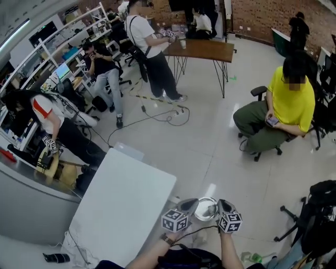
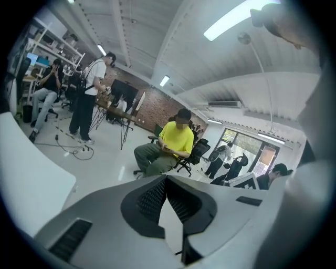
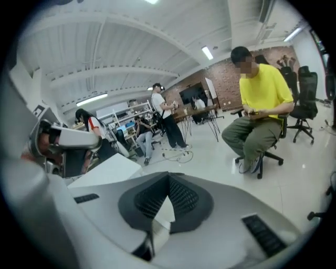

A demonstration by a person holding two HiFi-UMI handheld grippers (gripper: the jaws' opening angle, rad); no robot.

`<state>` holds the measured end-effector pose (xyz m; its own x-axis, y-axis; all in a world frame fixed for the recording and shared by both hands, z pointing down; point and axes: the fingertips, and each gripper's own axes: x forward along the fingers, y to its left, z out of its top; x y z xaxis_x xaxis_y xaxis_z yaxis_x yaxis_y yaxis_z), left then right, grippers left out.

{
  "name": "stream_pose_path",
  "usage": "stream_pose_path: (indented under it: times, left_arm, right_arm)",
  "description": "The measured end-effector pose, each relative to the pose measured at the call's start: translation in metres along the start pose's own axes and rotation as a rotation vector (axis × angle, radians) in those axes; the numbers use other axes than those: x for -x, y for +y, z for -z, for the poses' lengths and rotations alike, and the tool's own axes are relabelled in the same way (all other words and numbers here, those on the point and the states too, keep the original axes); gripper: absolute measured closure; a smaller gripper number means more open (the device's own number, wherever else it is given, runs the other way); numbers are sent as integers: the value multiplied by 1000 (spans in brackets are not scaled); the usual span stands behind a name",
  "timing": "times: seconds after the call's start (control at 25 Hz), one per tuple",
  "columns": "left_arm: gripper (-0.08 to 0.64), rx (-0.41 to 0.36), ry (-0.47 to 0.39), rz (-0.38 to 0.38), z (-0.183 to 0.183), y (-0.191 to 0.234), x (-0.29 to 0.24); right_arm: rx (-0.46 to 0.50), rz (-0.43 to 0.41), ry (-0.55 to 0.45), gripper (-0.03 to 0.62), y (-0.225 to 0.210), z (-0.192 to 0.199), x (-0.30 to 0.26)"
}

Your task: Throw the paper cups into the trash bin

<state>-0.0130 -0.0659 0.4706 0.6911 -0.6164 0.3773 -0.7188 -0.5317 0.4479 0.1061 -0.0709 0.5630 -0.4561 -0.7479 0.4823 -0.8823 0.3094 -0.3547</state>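
You are looking down on an open office with a pale floor (image 1: 210, 142).
A white table (image 1: 126, 205) is sitting at lower left, a wooden table (image 1: 202, 50) is standing at top centre before a brick wall (image 1: 257, 16), shelving (image 1: 58, 42) is lining the upper left, and a strip light (image 2: 236, 18) is glowing at the top of the left gripper view.

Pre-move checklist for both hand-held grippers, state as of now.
1. Left hand-held gripper empty: ok, jaws shut on nothing.
2. Right hand-held gripper empty: ok, jaws shut on nothing.
3. Paper cups located: not ok, none in view.
4. Bin located: cannot tell; a round silver thing sits below the two grippers.
5. Table free of cups: ok, none seen on it.
6. Seated person apart from the grippers: ok.
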Motion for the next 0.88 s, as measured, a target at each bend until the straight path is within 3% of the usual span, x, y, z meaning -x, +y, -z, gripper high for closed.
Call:
stream_pose_path:
  times: [0.16, 0.32, 0.64, 0.88]
  left_arm:
    - [557, -151, -67, 13, -51, -18, 28]
    - [557, -233, -136, 38, -92, -39, 50]
    - [557, -292, -247, 100, -132, -83, 82]
    - [557, -311, -280, 142, -153, -100, 88]
  right_arm:
    - [47, 7, -148, 586, 17, -68, 42]
    - [106, -11, -277, 586, 44, -128, 80]
    - [236, -71, -447, 586, 113, -197, 149]
    - [305, -87, -471, 586, 142, -221, 162]
